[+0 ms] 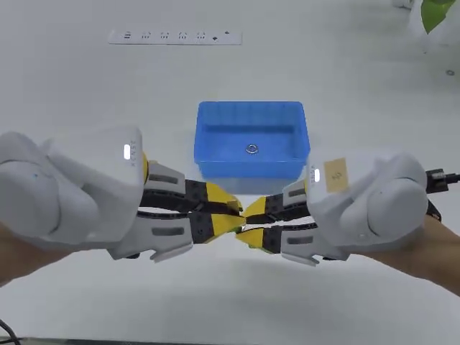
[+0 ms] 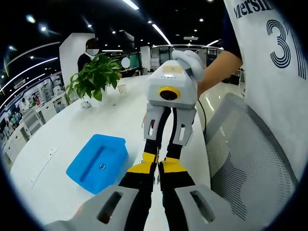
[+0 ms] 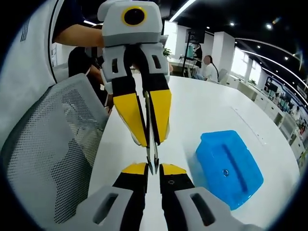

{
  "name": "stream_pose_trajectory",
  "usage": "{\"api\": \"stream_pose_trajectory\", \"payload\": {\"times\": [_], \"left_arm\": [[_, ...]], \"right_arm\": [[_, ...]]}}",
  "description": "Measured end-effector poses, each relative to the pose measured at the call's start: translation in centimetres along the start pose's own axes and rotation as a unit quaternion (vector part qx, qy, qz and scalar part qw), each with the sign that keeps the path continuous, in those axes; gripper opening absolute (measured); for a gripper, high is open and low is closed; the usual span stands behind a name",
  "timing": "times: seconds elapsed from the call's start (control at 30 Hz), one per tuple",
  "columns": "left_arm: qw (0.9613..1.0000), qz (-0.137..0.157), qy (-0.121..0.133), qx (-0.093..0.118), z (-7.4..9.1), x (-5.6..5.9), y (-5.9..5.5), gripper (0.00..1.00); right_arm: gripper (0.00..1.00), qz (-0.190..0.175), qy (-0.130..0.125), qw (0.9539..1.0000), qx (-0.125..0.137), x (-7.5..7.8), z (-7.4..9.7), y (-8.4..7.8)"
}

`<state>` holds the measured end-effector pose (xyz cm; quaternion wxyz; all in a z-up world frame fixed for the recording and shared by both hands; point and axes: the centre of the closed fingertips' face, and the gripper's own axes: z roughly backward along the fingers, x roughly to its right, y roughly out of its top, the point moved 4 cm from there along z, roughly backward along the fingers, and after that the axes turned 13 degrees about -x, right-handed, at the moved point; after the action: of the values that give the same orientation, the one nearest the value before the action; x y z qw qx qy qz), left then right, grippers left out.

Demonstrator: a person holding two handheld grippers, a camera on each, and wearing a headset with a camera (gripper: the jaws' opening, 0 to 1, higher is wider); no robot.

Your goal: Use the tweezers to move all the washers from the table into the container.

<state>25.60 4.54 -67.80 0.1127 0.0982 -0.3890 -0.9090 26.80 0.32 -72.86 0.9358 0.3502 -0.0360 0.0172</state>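
Currently my left tongs (image 1: 234, 214) are closed on the tweezers (image 3: 149, 139), gripping them between the yellow tips. My right tongs (image 1: 249, 224) face them tip to tip, jaws nearly closed, with the tweezer points lying between them; I cannot tell whether they pinch. Both tongs hang above the white table (image 1: 323, 65), just in front of the blue container (image 1: 250, 106). One washer (image 1: 251, 149) lies inside the container.

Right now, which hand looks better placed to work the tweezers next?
Left, probably. In the right gripper view the left tool has its yellow jaws closed along the tweezers, whose tips only reach the right tool. The blue container lies just ahead of both.
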Motion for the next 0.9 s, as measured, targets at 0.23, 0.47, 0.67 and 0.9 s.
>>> {"api": "stream_pose_trajectory", "payload": {"times": [0.23,0.47,0.67,0.9], "left_arm": [[1.0,-0.006,-0.006,0.003,-0.4,-0.1,0.1,0.08],[0.9998,-0.011,-0.013,-0.001,-0.6,-0.2,-0.2,0.08],[0.9999,-0.003,-0.011,-0.012,-1.2,-0.7,-1.1,0.08],[0.9998,0.008,-0.011,-0.018,-1.8,-1.5,-1.8,0.08]], "right_arm": [[0.12,-0.006,0.004,1.0,0.004,0.2,-0.1,0.0],[0.09,0.008,0.007,0.9999,0.002,0.0,-0.7,-0.1],[0.09,0.008,0.006,0.9999,-0.006,0.6,-1.6,-0.5],[0.11,0.0,0.006,0.9998,-0.016,1.2,-2.4,-0.8]]}}
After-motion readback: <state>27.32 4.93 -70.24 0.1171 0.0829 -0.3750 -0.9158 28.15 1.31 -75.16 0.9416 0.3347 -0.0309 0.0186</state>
